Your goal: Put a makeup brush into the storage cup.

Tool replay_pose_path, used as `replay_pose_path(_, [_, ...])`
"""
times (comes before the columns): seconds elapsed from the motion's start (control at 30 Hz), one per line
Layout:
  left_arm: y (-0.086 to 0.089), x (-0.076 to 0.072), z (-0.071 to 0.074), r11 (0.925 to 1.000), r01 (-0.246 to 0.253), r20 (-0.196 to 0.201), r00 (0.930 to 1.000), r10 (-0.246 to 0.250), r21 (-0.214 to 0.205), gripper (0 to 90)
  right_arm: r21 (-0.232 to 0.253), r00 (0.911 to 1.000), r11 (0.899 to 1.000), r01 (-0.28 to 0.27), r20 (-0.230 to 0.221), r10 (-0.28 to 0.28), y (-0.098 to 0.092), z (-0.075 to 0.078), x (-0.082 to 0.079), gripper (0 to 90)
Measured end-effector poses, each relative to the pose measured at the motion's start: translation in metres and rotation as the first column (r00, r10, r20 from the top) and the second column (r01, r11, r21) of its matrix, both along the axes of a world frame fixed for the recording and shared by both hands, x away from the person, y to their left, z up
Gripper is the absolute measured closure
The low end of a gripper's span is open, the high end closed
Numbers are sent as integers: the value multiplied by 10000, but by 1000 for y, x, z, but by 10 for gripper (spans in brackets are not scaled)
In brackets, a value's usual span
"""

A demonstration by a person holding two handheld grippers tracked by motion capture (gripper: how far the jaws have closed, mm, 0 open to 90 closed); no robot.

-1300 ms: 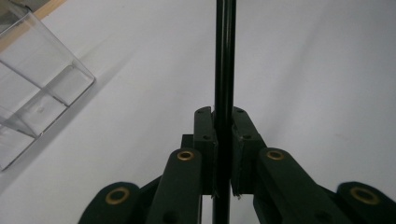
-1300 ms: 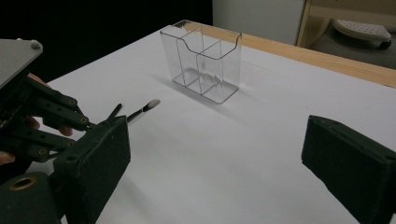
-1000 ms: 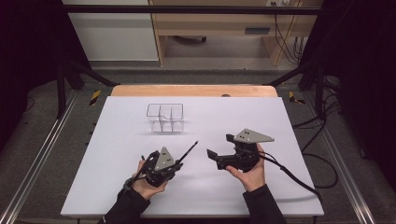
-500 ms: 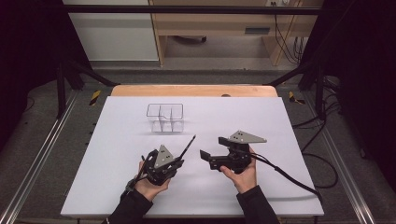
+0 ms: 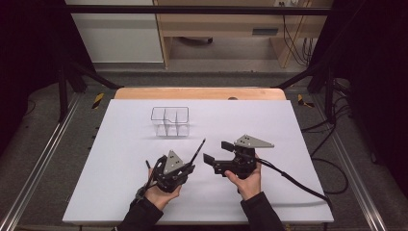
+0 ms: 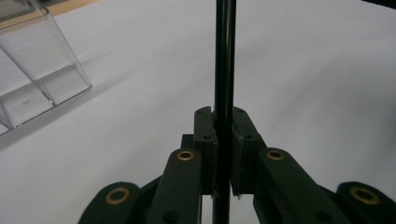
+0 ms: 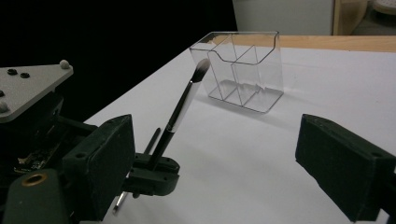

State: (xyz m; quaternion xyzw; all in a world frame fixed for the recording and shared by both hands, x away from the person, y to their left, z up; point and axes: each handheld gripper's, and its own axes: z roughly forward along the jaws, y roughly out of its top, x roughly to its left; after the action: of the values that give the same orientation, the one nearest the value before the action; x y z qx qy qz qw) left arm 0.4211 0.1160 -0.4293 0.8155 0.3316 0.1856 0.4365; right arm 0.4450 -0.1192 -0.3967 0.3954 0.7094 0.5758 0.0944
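Observation:
My left gripper (image 5: 188,167) is shut on the black handle of a makeup brush (image 5: 198,149). The brush slants up and away, bristle tip toward a clear compartmented organizer (image 5: 169,121) standing empty at the table's middle back. In the left gripper view the handle (image 6: 224,70) runs straight up between the pressed jaws of the left gripper (image 6: 224,122), with the organizer (image 6: 42,74) at upper left. My right gripper (image 5: 217,152) is just right of the brush, open and empty. The right gripper view has its own jaws (image 7: 219,161) wide apart, the brush (image 7: 184,102), the left gripper (image 7: 154,172) and the organizer (image 7: 243,70).
The white table top (image 5: 269,120) has bare room on all sides. A thin dark stick (image 7: 153,139) lies on the table by the left gripper; I cannot tell what it is. The right gripper's cable (image 5: 293,182) trails off to the right.
The right gripper has shifted slightly left and nearer to the person. The left gripper and its brush have stayed almost still.

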Motion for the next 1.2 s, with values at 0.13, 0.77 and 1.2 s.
replay_pose_path(0.13, [-4,-2,1,9997,-127,46,9999,128,-192,826,142,10000,9999,-6,-13,6,1,0,-1,143])
replay_pose_path(0.77, [-32,-5,-2,9916,-423,-106,9991,413,-1221,826,655,9997,9976,219,-99,-213,5,-1,-2,307])
replay_pose_path(1.2, [-38,-6,-4,9934,-523,435,9974,570,-1018,826,989,9987,9939,492,-168,-478,7,-3,-4,582])
